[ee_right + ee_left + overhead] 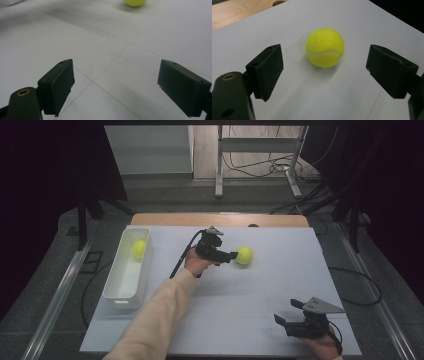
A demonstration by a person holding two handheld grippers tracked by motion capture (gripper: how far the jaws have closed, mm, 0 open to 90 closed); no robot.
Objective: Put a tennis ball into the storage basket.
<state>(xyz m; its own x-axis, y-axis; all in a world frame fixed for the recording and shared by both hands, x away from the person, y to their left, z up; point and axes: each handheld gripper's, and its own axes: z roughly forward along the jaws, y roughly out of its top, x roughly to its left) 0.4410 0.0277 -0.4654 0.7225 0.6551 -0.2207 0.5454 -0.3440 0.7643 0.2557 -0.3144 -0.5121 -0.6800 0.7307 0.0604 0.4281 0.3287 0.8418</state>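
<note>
tennis ball (244, 255) work sits on a broad white counter (260, 320). a long white bin (116, 290) lies along the counter's left edge, with a second yellow ball (139, 248) at its far end. the left claw (233, 255) reaches to mid-counter, jaws apart, the tennis ball just beyond them and untouched. the right claw (287, 311) rests at the near right corner, jaws apart over bare counter.
</note>
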